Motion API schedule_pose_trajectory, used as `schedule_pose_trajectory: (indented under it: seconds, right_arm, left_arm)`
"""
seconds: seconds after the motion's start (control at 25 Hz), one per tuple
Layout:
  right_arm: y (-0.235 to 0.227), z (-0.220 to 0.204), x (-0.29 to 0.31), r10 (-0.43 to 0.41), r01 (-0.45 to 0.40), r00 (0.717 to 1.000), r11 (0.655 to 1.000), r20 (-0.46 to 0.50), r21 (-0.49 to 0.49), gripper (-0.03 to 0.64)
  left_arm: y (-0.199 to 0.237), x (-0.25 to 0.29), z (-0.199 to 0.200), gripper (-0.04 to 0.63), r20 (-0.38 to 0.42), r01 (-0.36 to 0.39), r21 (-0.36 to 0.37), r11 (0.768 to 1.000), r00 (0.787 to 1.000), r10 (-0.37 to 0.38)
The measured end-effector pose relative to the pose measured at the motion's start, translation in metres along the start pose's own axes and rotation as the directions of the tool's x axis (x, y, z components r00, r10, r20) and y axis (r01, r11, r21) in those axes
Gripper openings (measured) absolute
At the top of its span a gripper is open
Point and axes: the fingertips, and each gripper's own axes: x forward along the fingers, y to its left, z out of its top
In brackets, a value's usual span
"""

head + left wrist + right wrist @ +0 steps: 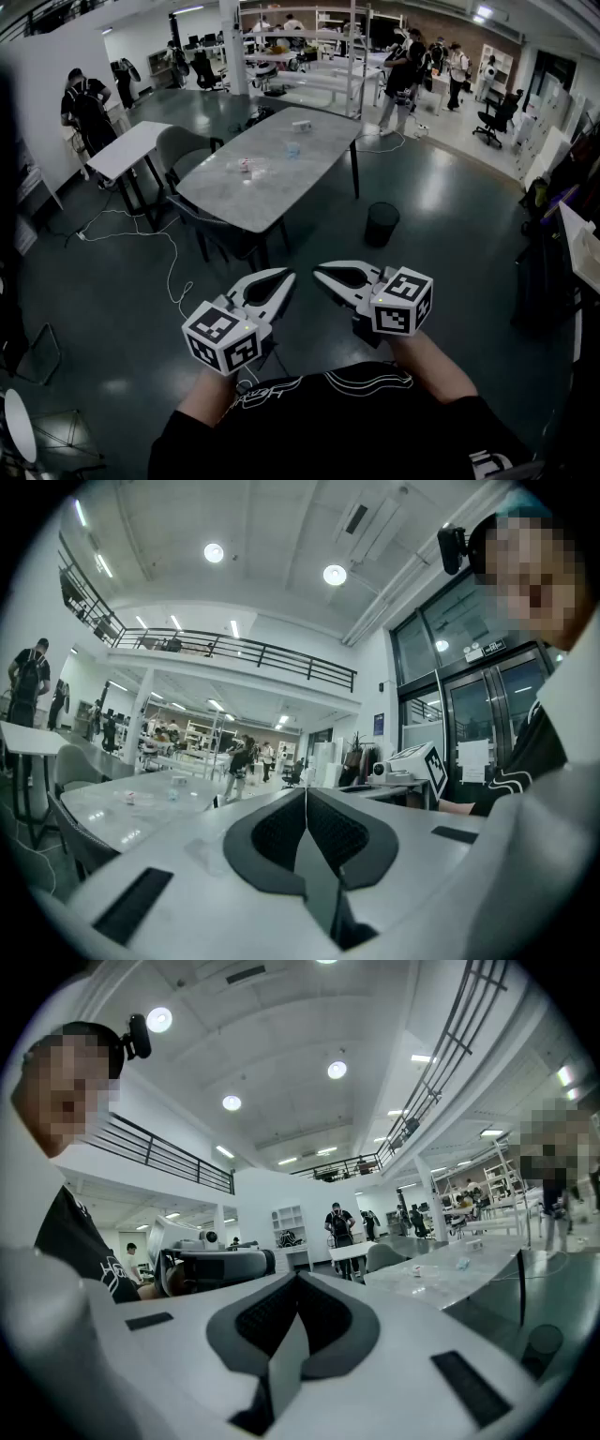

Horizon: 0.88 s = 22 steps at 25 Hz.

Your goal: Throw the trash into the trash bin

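I hold my left tool point(289, 275) and right tool point(319, 273) side by side, short of the grey desk point(267, 195). Both are closed on nothing. Small bits of trash point(246, 165) lie on the desk's middle. The black trash bin point(382, 224) stands just beside the desk's near right corner.

Open floor point(441, 291) is stretching bare up to the black trash bin point(382, 224), which is standing free just right of the worktop point(281, 173). Chairs point(183, 145) are crowding the worktop's left side, and a white cable point(171, 261) is trailing across the floor there.
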Motion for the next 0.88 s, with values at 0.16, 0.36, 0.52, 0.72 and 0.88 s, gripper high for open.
schedule_pose_trajectory:
  seconds: [0.16,0.36,0.52,0.72,0.88]
  right_arm:
    - [-0.002,-0.002,-0.001,-0.003,0.003,1.000,1.000,0.016,0.018,0.034]
    - [-0.006,-0.012,-0.002,-0.011,0.011,1.000,0.999,0.008,0.039,0.034]
    - [-0.013,-0.024,0.000,-0.013,0.014,1.000,0.998,-0.013,0.069,0.034]
    - [-0.046,-0.036,-0.001,-0.014,0.016,1.000,0.992,-0.016,0.126,0.034]
    - [-0.091,-0.045,0.005,-0.035,0.039,0.999,0.990,-0.028,0.137,0.034]
  left_arm:
    - [0.002,0.000,-0.004,0.011,-0.007,-0.003,-0.002,1.000,1.000,0.003]
    - [0.005,0.003,-0.013,0.011,-0.015,0.003,-0.023,1.000,1.000,-0.004]
    - [0.009,0.013,-0.026,0.011,-0.038,0.016,-0.057,0.998,0.999,-0.018]
    - [0.019,0.042,-0.039,0.010,-0.073,0.023,-0.070,0.997,0.997,-0.028]
    - [0.049,0.074,-0.050,0.011,-0.093,-0.011,-0.109,0.994,0.996,0.001]
